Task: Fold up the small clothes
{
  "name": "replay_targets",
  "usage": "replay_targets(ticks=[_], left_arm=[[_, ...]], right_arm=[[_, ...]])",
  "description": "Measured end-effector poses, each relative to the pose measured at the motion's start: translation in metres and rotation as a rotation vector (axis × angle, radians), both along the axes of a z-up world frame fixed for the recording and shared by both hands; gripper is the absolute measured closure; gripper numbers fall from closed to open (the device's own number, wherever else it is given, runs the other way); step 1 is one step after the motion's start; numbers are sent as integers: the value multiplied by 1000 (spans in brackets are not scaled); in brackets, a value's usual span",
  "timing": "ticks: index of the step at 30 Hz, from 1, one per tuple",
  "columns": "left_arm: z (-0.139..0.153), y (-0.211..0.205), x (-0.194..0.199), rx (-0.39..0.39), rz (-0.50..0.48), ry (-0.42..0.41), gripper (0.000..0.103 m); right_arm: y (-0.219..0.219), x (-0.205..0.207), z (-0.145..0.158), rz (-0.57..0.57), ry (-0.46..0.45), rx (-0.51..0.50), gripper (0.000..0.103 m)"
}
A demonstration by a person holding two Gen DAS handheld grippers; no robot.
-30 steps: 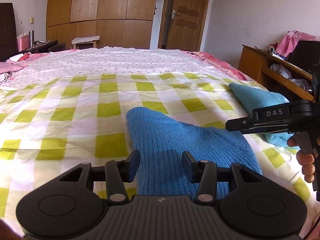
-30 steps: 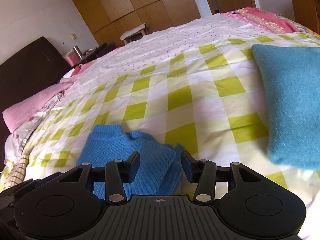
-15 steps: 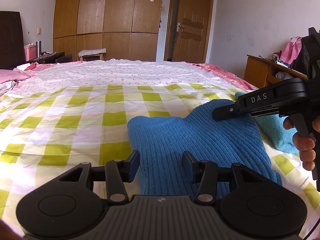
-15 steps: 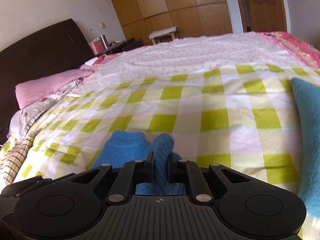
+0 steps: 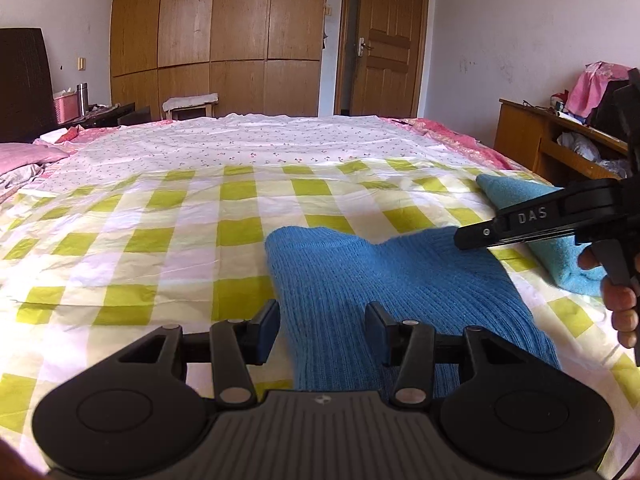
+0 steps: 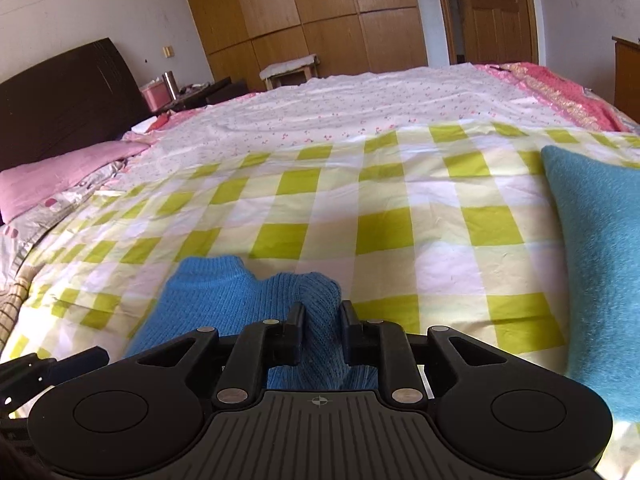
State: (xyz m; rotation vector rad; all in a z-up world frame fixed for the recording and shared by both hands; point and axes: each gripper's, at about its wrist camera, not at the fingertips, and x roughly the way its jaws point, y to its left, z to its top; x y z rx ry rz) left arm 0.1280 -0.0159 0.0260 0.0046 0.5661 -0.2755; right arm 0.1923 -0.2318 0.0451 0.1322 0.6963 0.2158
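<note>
Left wrist view. Blue ribbed knit garment [image 5: 400, 280] spread on the green-checked bedspread [image 5: 160, 240], near the bed's front edge and toward its right side; long axis running from the near edge away toward the far right. Left gripper [image 5: 322, 332] low over the garment's near-left border, jaws apart and clamped on nothing, left pad just outside the knit edge, right pad above the fabric. Right gripper [image 5: 464, 238] entering from the right edge, carried by a hand [image 5: 622, 304], tip over the garment's far right portion; from this side, impossible to tell how its jaws stand. Folded teal cloth [image 5: 560, 240] beyond it, by the bed's right edge.

Right wrist view. Right gripper [image 6: 322, 334] with a raised ridge of the knit [image 6: 224, 296] between its pads, jaws narrow and opening slightly, fabric filling the gap and touching both pads. Remainder of the garment trailing left and forward from the pinch, collar-like end toward the bed's middle. Teal cloth [image 6: 596, 260] well apart on the right.

Deciding relation, as a judgement: pinched right-hand portion lies right of the flat body, so the fold would carry leftward across the long axis, the left gripper being the nearer to the near-left edge for pinning.
</note>
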Motion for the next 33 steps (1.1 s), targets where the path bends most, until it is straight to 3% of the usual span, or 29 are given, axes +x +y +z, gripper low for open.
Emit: replay_targets(ticks=[3, 6, 9, 13, 16, 20, 25, 33], left_arm=[[1, 6, -13, 5, -6, 10, 51], [-5, 6, -22, 10, -9, 34, 51], [-11, -3, -27, 53, -22, 63, 50], [-10, -13, -34, 108, -22, 89, 50], [-8, -14, -40, 96, -18, 112, 50], [-9, -16, -49, 115, -14, 105, 49], [-10, -17, -57, 122, -8, 114, 48], [-8, -15, -66, 119, 2, 107, 39]], right_arm=[[9, -36, 11, 54, -21, -15, 83], [16, -59, 0, 91, 28, -27, 83], [18, -58, -23, 57, 97, -82, 84], [19, -72, -6, 23, 46, -76, 84], [21, -92, 3, 21, 20, -48, 83], [25, -112, -5, 23, 60, -38, 83], [34, -113, -24, -3, 126, -157, 79], [34, -136, -17, -50, 78, -97, 76]])
